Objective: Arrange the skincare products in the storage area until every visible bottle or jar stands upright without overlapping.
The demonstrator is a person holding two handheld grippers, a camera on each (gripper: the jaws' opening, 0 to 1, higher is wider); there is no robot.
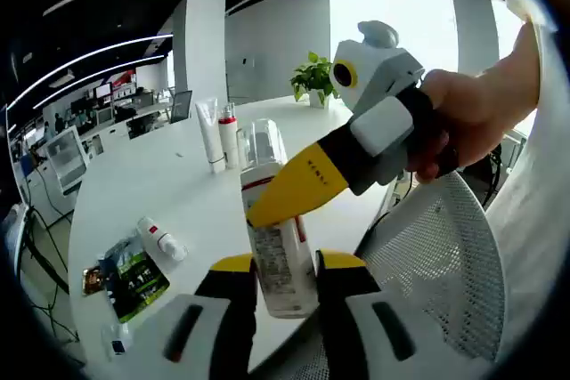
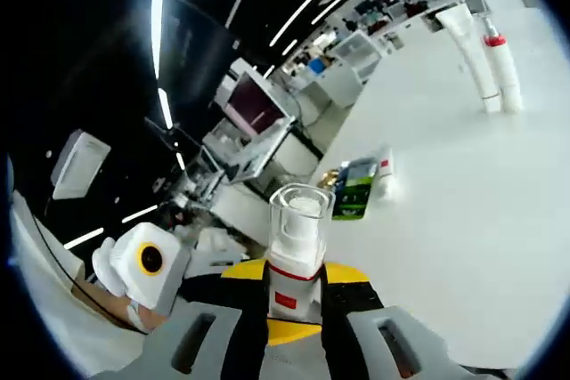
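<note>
White and rounded, the desk [image 1: 160,184] is seen running toward an office background that is too blurred to read. One spray bottle [image 1: 283,260] with a clear cap and a red band is held in the air above the desk's near edge, and its label print cannot be made out. In the left gripper view the left tool [image 1: 285,278] is clamped on the bottle's lower body, while the right tool [image 1: 294,189], held by a hand [image 1: 472,113], crosses in from 2 o'clock and covers the bottle's middle. In the right gripper view the right tool [image 2: 294,295] is clamped around the bottle's neck. Two upright tubes [image 1: 220,135] are counted touching side by side at 11 o'clock. One small bottle [image 1: 162,239] is seen lying flat at 8 o'clock, just beside one green packet [image 1: 129,278].
</note>
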